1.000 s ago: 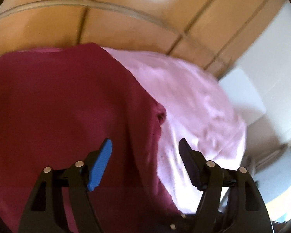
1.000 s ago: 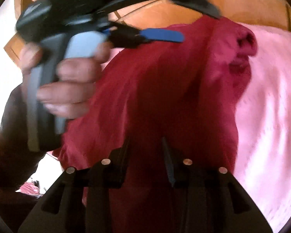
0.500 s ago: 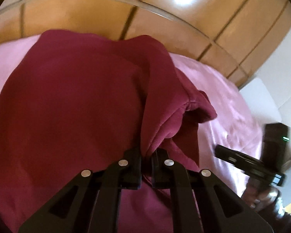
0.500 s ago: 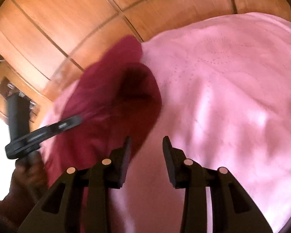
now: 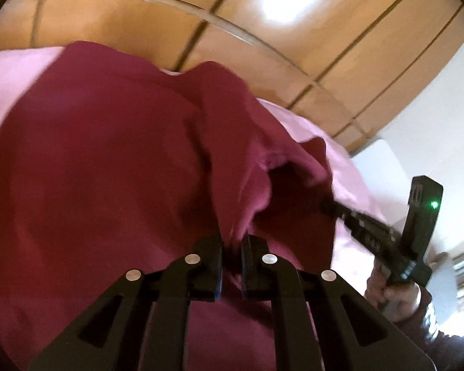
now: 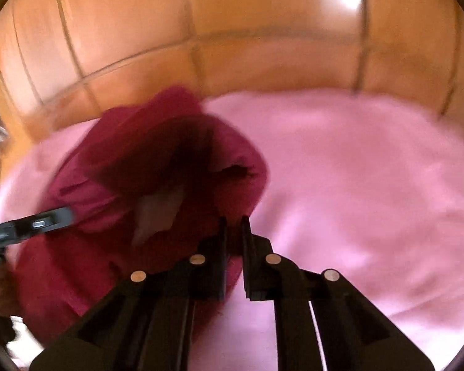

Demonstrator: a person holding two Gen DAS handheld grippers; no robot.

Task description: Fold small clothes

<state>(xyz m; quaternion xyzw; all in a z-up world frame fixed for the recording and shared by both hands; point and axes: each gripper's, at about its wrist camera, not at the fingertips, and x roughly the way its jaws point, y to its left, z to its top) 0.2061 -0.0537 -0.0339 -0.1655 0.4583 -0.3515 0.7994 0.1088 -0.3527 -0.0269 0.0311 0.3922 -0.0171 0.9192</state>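
Observation:
A dark red garment (image 5: pixel 92 170) lies on the pink bed sheet (image 6: pixel 355 170), bunched up along one raised fold. My left gripper (image 5: pixel 232 241) is shut on that fold, the cloth rising between its fingers. In the right wrist view the garment (image 6: pixel 170 142) is a blurred heap with a pale inner patch showing. My right gripper (image 6: pixel 234 219) has its jaws closing to a narrow gap, with the garment's near edge pinched between them. The left wrist view shows the right gripper (image 5: pixel 324 204) reaching into the fold from the right, held by a hand (image 5: pixel 393 296). The left gripper (image 6: pixel 68 213) enters the right wrist view from the left.
A wooden panelled headboard (image 5: pixel 139 15) runs behind the bed, also filling the top of the right wrist view (image 6: pixel 263 31). A white flat object (image 5: pixel 380 160) stands off the bed's right side. The pink sheet (image 5: pixel 9 71) spreads wide to the right of the garment.
My left gripper shut on the garment's fold and lifted it. My right gripper swung back toward the garment and its jaws narrowed onto the near edge.

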